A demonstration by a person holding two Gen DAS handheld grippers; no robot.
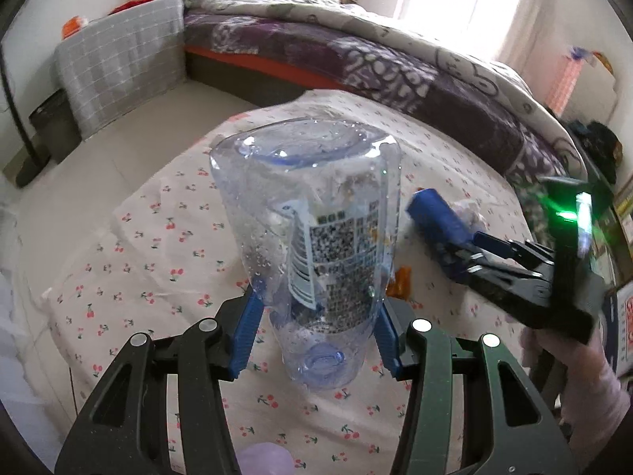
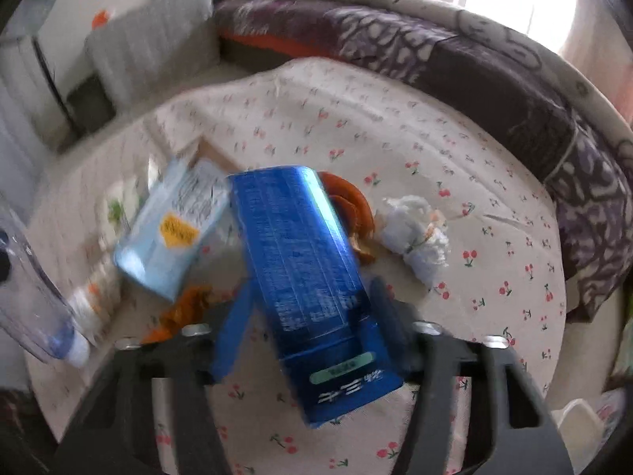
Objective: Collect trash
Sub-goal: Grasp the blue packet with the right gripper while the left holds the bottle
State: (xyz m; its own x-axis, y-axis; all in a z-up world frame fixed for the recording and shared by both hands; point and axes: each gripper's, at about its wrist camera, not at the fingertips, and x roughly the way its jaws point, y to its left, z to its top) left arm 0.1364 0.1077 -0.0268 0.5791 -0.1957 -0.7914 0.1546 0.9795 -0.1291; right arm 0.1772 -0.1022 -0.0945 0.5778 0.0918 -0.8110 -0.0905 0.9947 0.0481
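Observation:
My left gripper is shut on a clear plastic bottle and holds it, base away from me, above the cherry-print tablecloth. My right gripper is shut on a dark blue carton, lifted over the table; it also shows in the left wrist view. On the table lie a light blue carton, orange peel, a crumpled white tissue wad and an orange wrapper. The bottle shows at the left edge of the right wrist view.
A bed with a purple and grey quilt runs behind the table. A grey checked cushion leans by the wall at the left. A white tube lies near the table's left edge.

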